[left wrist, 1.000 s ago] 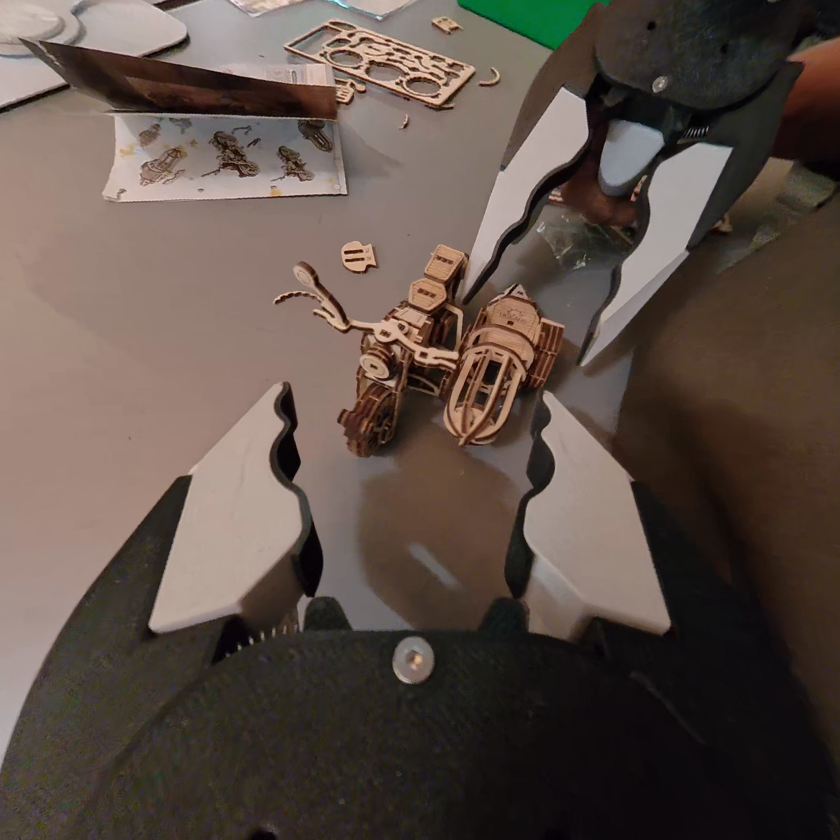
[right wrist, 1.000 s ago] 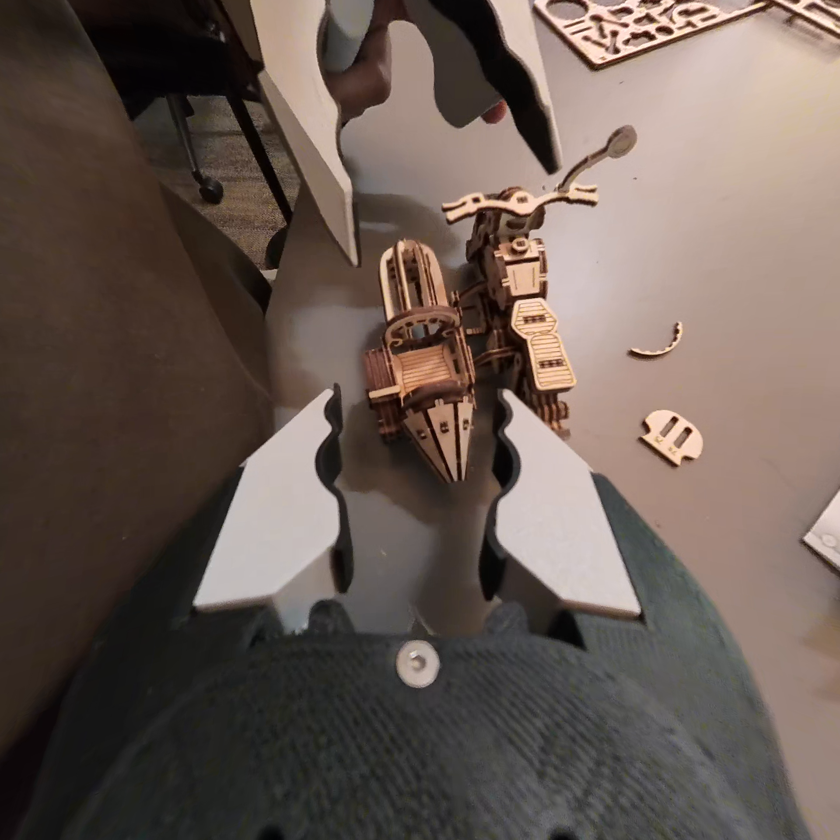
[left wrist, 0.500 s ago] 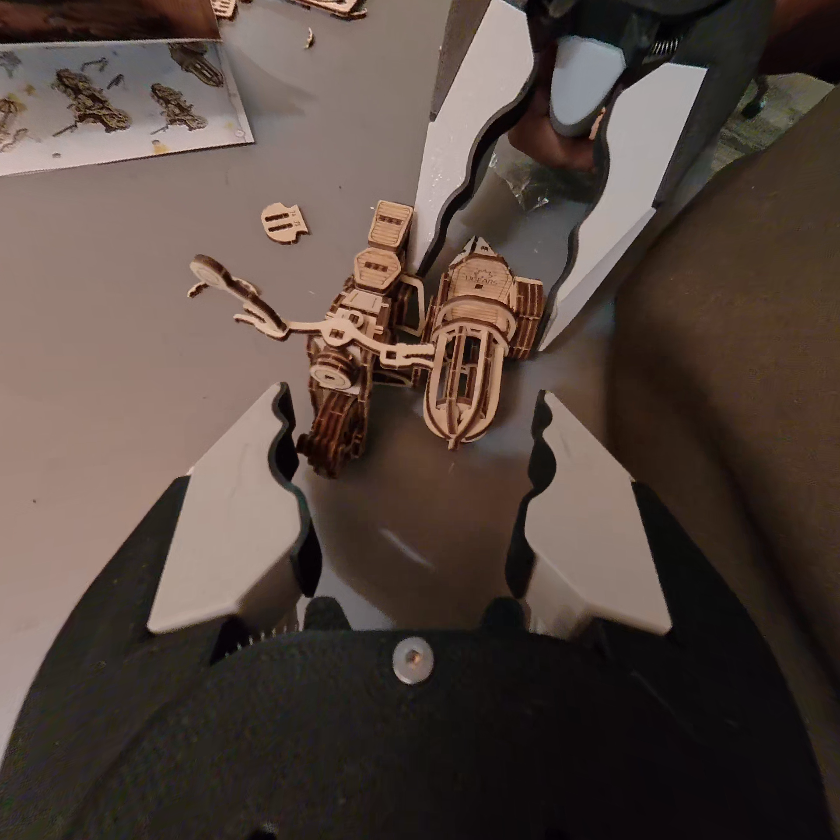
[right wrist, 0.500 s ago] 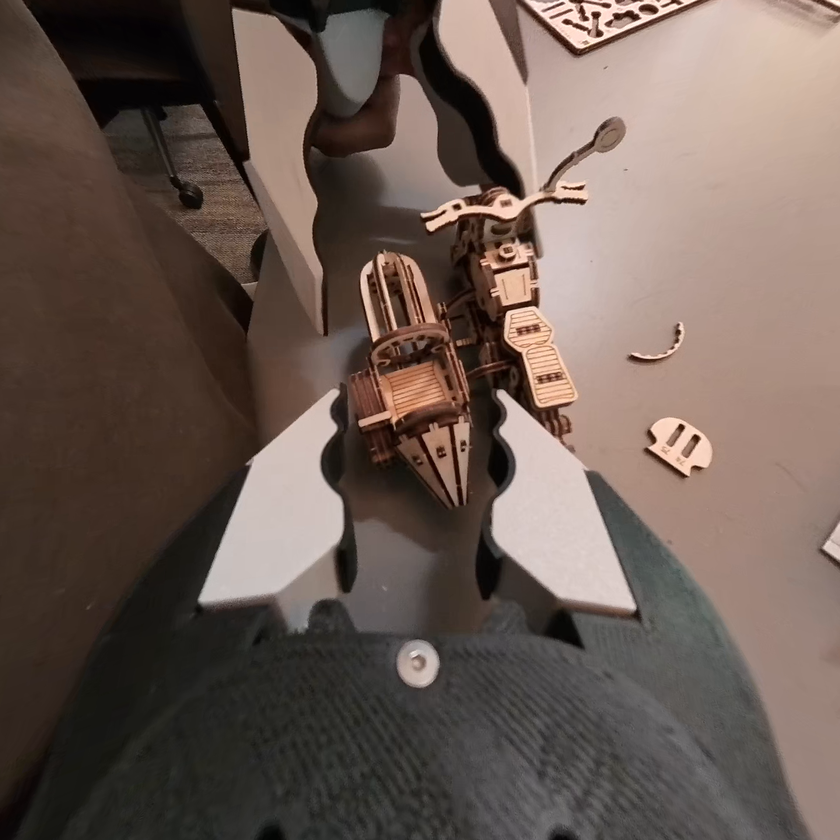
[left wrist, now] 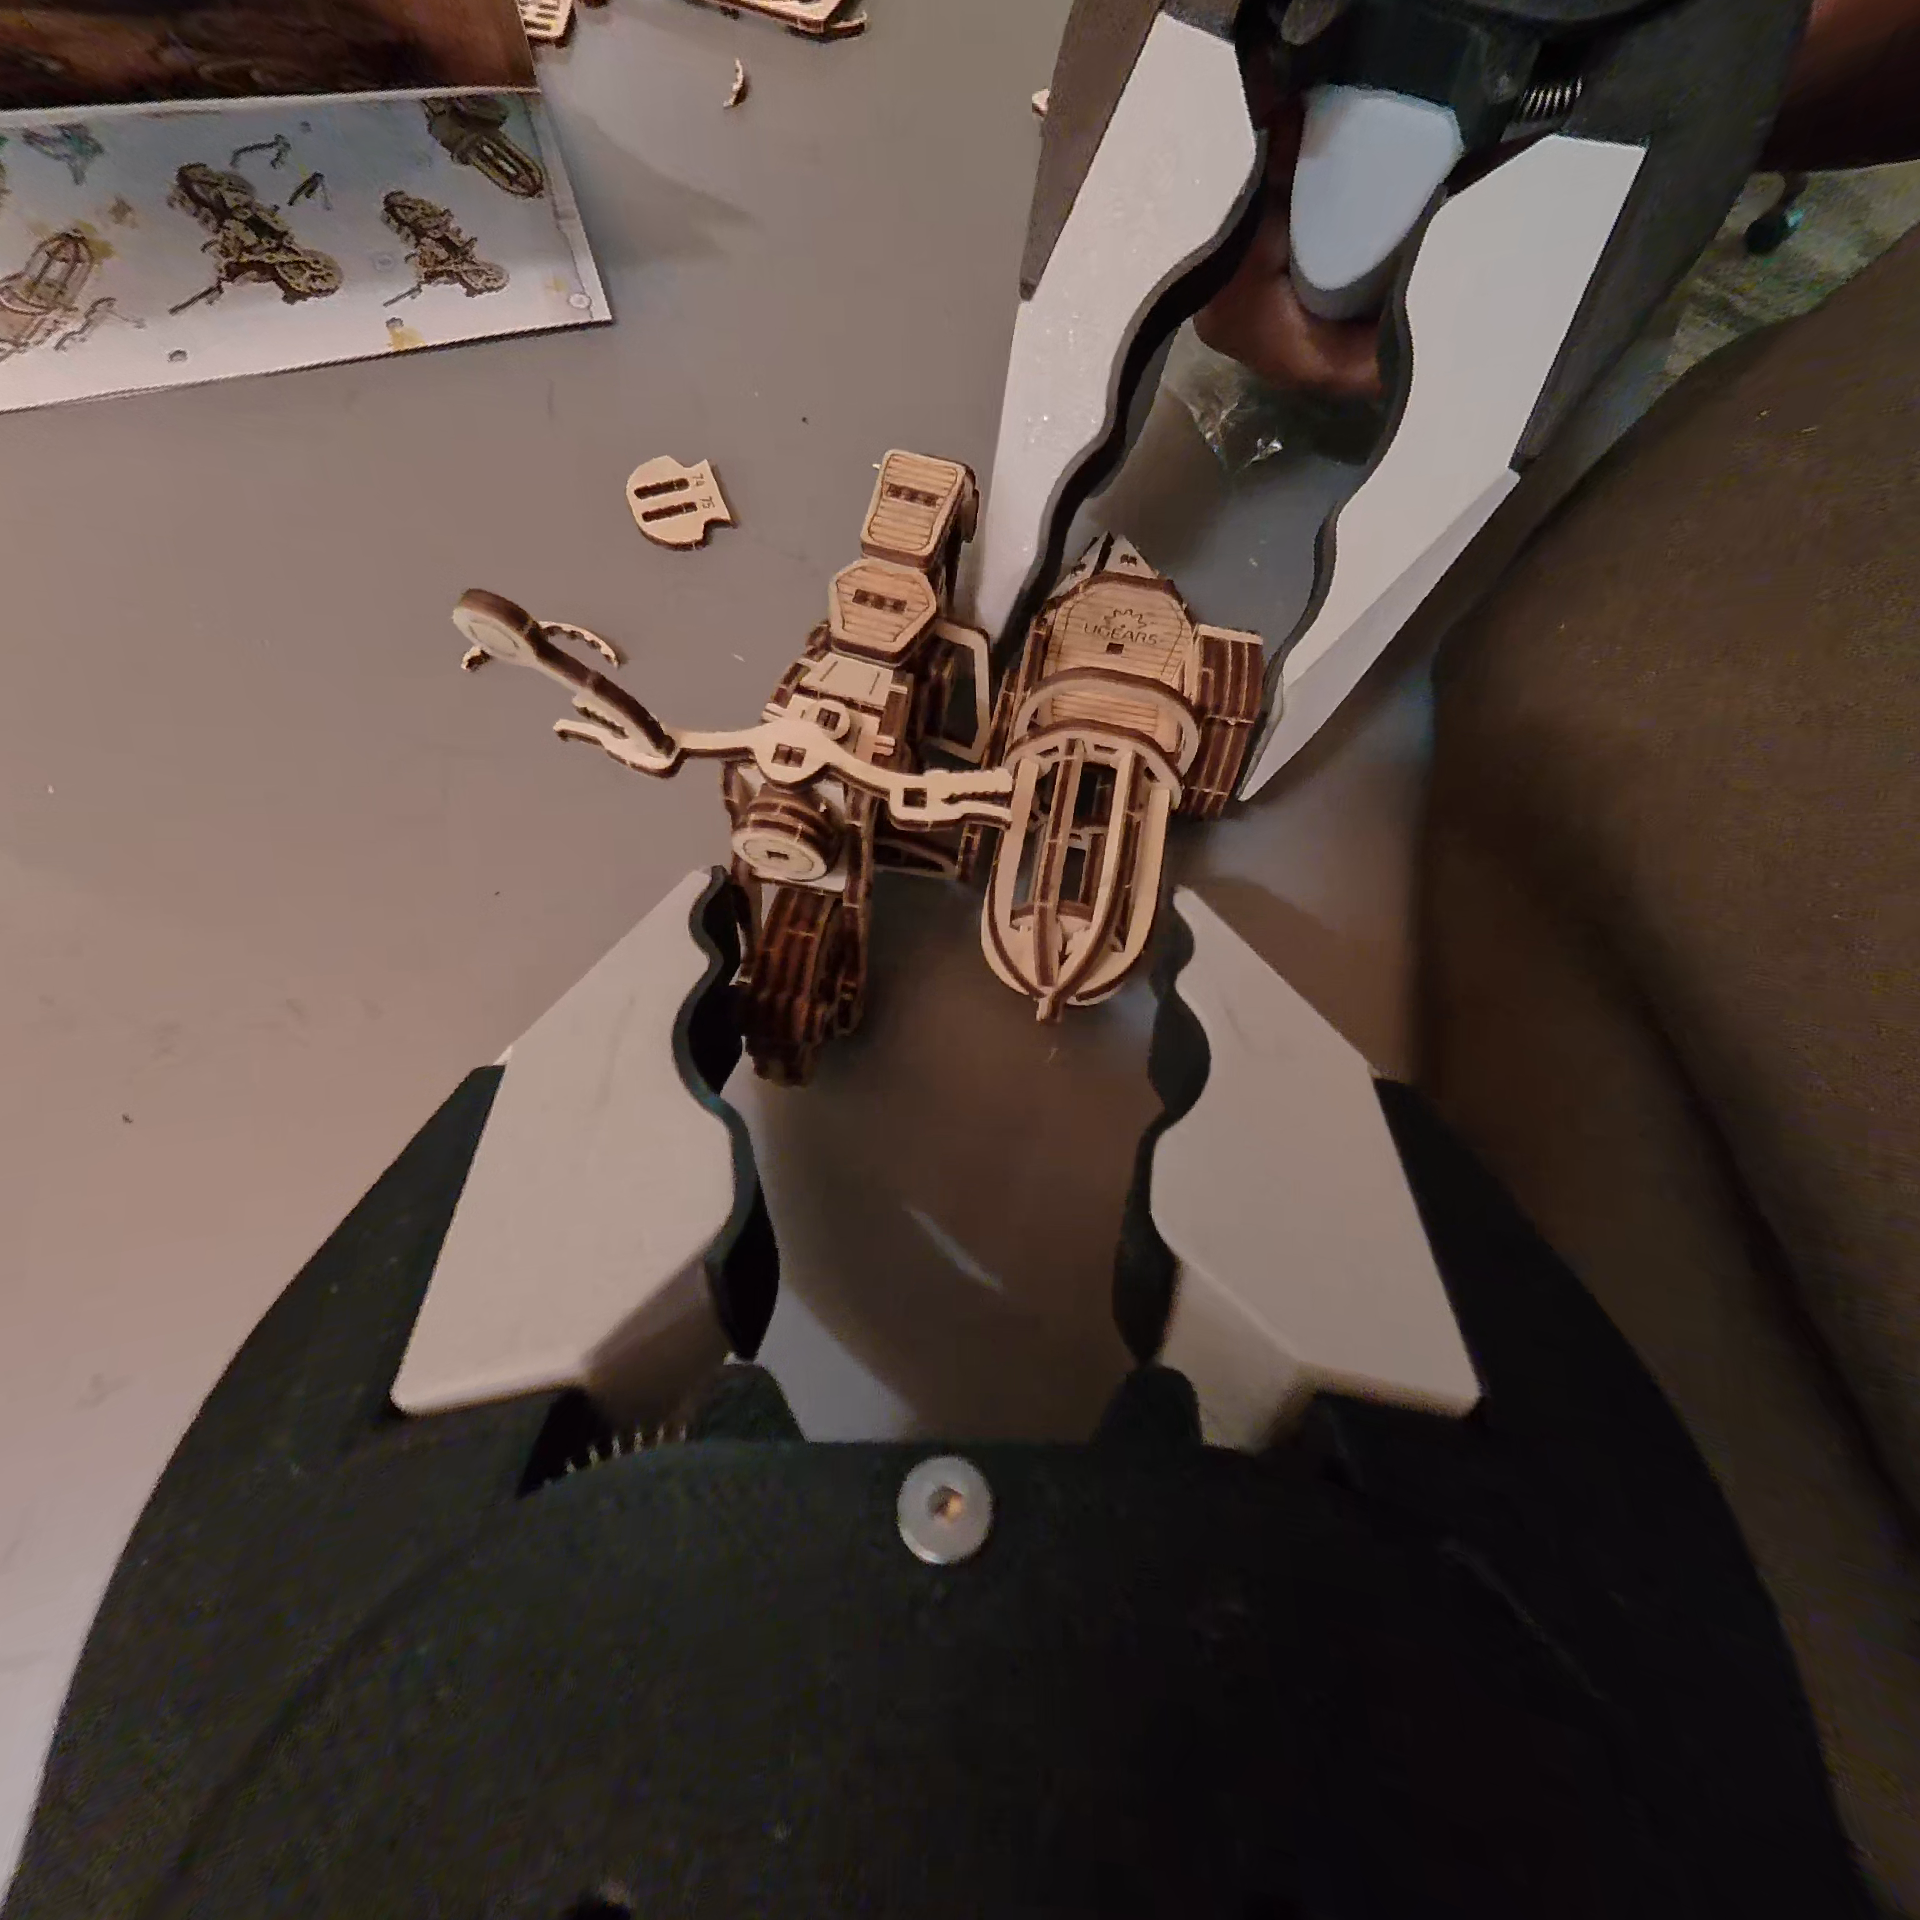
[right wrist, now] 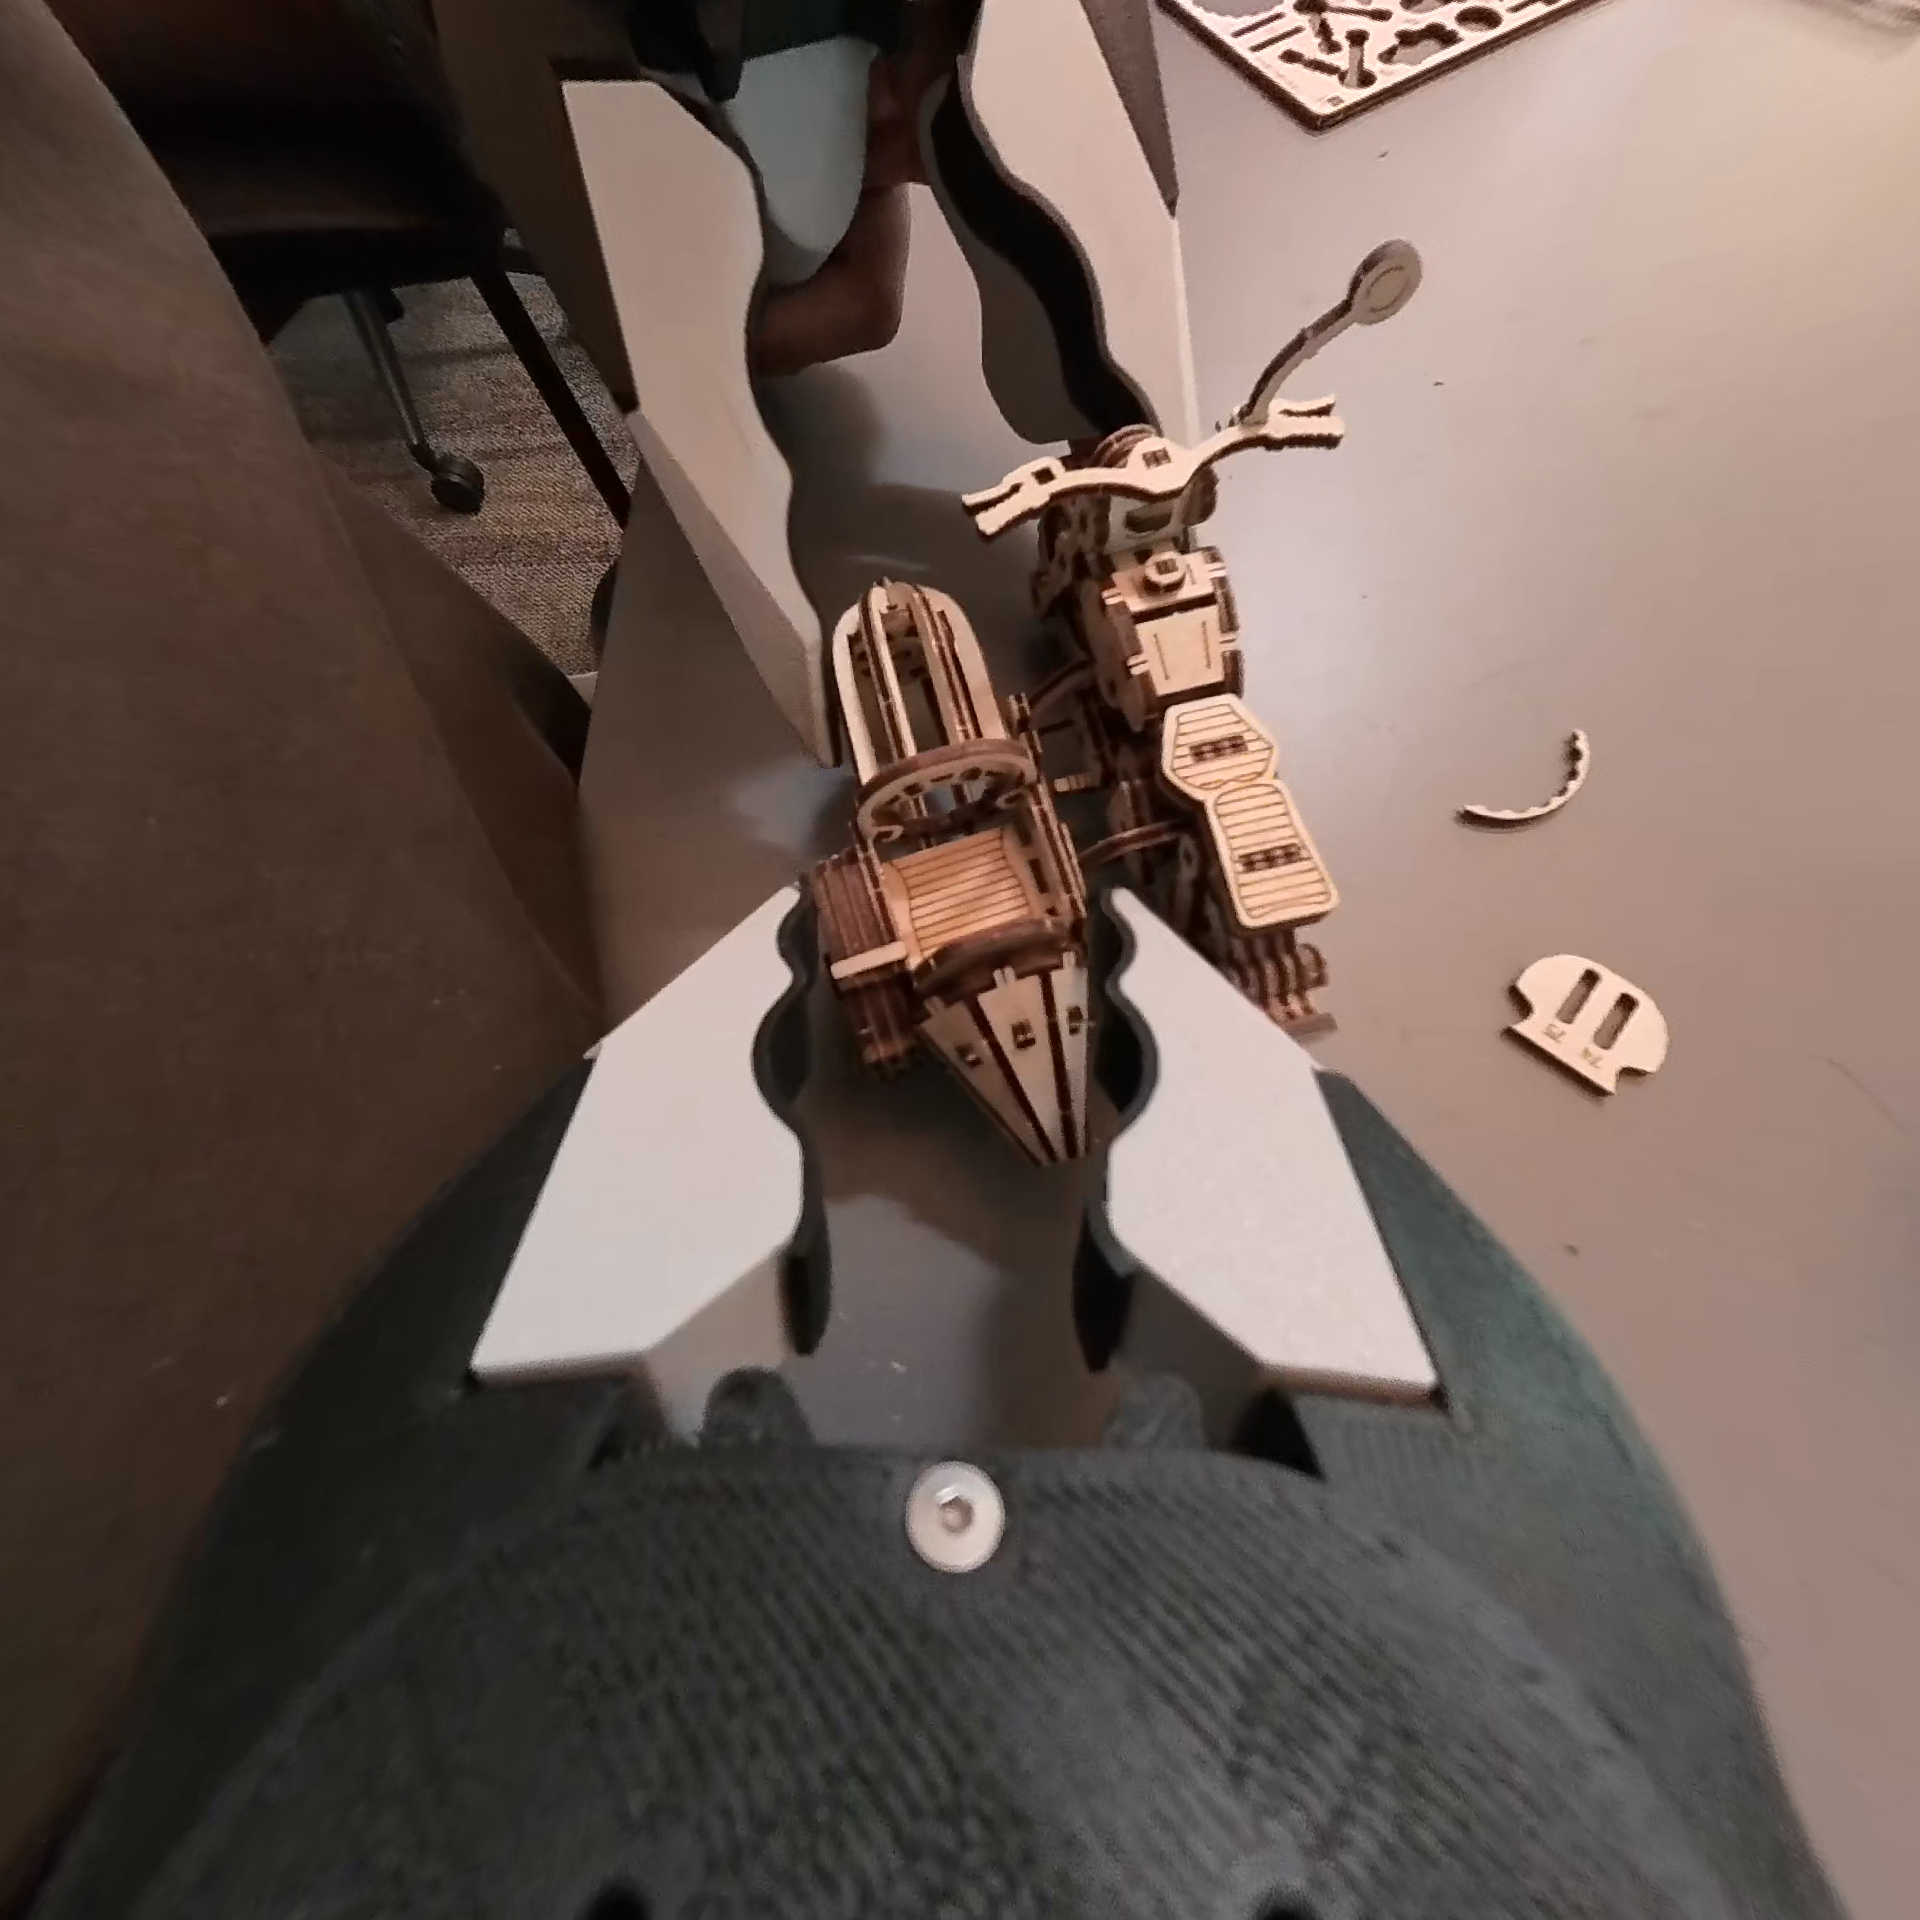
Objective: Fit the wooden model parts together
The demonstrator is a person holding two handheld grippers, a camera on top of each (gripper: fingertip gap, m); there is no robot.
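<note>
A wooden motorcycle (left wrist: pixel 862 707) joined to a wooden sidecar (left wrist: pixel 1091 790) stands on the grey table (left wrist: pixel 260 831). My left gripper (left wrist: pixel 945 904) is open. Its fingertips flank the motorcycle's front wheel (left wrist: pixel 800 966) and the sidecar's nose. My right gripper (right wrist: pixel 951 902) is open and straddles the sidecar's rear (right wrist: pixel 966 935), with both tips close beside it. Whether they touch it I cannot tell. The motorcycle (right wrist: pixel 1184 665) stands just right of it. Each gripper faces the other across the model; the right gripper (left wrist: pixel 1138 691) shows at the top of the left wrist view.
A round slotted wooden piece (left wrist: pixel 675 504) and a curved piece (right wrist: pixel 1532 795) lie loose beside the model. A printed instruction sheet (left wrist: pixel 281 229) lies at the back left, a cut-out wooden panel (right wrist: pixel 1382 52) farther off. Brown fabric (left wrist: pixel 1662 935) borders the table edge next to the sidecar. About 5 cm separates my left fingertips from my right.
Both grippers have moved in on the model from opposite ends. The left now flanks the front wheel and sidecar nose. The right now straddles the sidecar's rear, its jaws slightly narrower.
</note>
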